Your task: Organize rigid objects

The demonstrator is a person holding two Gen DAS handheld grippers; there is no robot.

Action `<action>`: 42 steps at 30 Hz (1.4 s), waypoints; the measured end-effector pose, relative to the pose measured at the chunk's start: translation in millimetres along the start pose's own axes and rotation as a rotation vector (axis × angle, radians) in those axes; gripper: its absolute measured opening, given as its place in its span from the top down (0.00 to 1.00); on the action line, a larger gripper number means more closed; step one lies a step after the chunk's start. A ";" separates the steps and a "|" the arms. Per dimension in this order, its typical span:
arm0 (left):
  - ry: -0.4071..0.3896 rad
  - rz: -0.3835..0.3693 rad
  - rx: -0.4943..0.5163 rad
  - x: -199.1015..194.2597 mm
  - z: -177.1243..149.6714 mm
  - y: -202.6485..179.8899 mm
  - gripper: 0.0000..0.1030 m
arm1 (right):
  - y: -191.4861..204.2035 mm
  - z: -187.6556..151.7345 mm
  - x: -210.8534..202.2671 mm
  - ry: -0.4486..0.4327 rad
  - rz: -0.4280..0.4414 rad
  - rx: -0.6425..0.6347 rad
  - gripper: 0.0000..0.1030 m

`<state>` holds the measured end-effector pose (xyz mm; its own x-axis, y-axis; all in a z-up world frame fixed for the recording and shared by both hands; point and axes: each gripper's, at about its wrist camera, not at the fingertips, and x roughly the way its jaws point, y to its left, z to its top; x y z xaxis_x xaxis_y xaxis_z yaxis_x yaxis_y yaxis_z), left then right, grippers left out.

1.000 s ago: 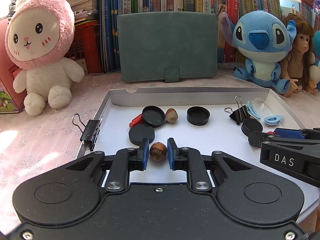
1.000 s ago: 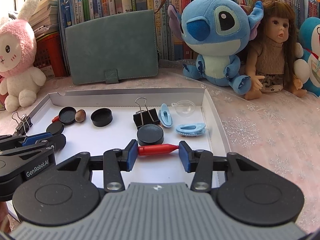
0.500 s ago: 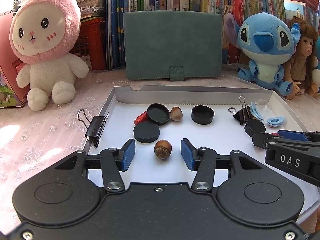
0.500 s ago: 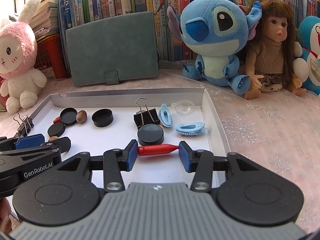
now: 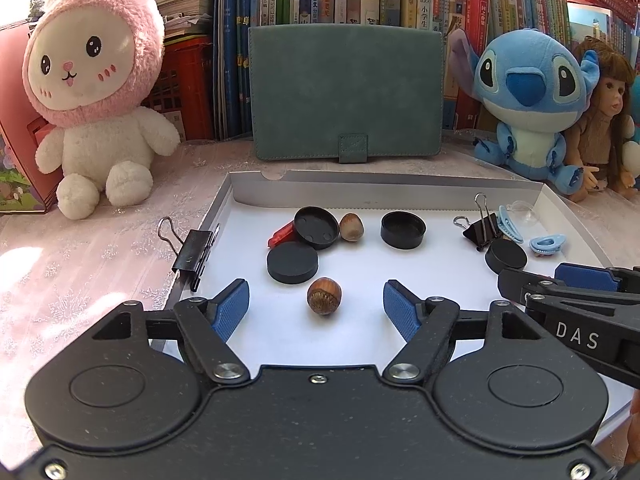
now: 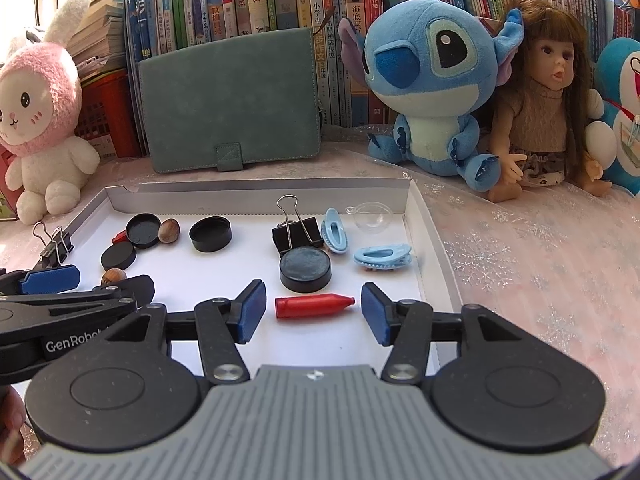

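The left gripper (image 5: 316, 306) is sitting w/ jaws spread wide, gripping nothing; the dark hazelnut (image 5: 324, 296) is lying on the white tray (image 5: 400, 196) floor between the pads, touching neither, just at 6 o'clock of a flat black cap (image 5: 292, 262). Probably it's being parked beside the caps, the pale hazelnut (image 5: 351, 227) & a red piece (image 5: 281, 235) to group like w/ like. The right gripper (image 6: 313, 312) is likewise gaping, holding nothing, w/ the red crayon-like tip (image 6: 313, 305) lying crosswise between its pads, apart from both, at 6 o'clock of another black cap (image 6: 305, 269); blue hair clips (image 6: 382, 256) & a binder clip (image 6: 298, 232) are clustering at 12–1 o'clock. A second binder clip (image 5: 192, 250) is biting the tray's left rim. The tray is resting on a pale pink snowflake cloth (image 6: 540, 264); behind, a green case (image 5: 346, 94), plush toys, a doll & a packed bookshelf are standing in sunlight.
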<state>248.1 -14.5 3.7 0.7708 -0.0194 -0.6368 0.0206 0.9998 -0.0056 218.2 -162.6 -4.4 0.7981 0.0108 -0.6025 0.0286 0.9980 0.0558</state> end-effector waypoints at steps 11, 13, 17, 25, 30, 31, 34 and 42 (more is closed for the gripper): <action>-0.057 -0.003 0.041 -9.8 -3.1 -3.9 0.22 | -8.0 -5.1 -2.2 -0.030 0.011 0.035 0.24; -0.063 0.000 0.043 -9.0 -2.4 -4.7 0.22 | -8.6 -5.7 -1.9 -0.040 0.012 0.038 0.24; -0.067 -0.003 0.030 -6.2 -1.3 -4.5 0.22 | -7.1 -5.3 -1.2 -0.057 0.005 0.016 0.23; -0.053 0.027 0.003 7.4 3.2 -2.7 0.22 | -6.0 -1.3 7.5 -0.070 -0.010 0.004 0.22; -0.062 0.024 0.002 -1.2 2.3 -0.5 0.22 | -10.1 -1.5 3.2 -0.077 0.013 0.059 0.19; -0.073 0.023 0.008 -5.7 1.2 -0.4 0.21 | -9.6 -2.1 -1.1 -0.086 0.020 0.057 0.18; -0.090 0.021 0.017 -20.6 -0.9 0.6 0.21 | -6.7 -2.0 -14.5 -0.113 0.022 0.033 0.17; -0.115 0.005 0.034 -62.3 -8.3 2.3 0.17 | -8.2 -1.9 -52.3 -0.141 0.035 0.029 0.12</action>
<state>194.8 -10.9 36.9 0.8387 -0.0174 -0.5443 0.0366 0.9990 0.0244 175.1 -171.3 25.2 0.8754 0.0349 -0.4822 0.0148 0.9950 0.0987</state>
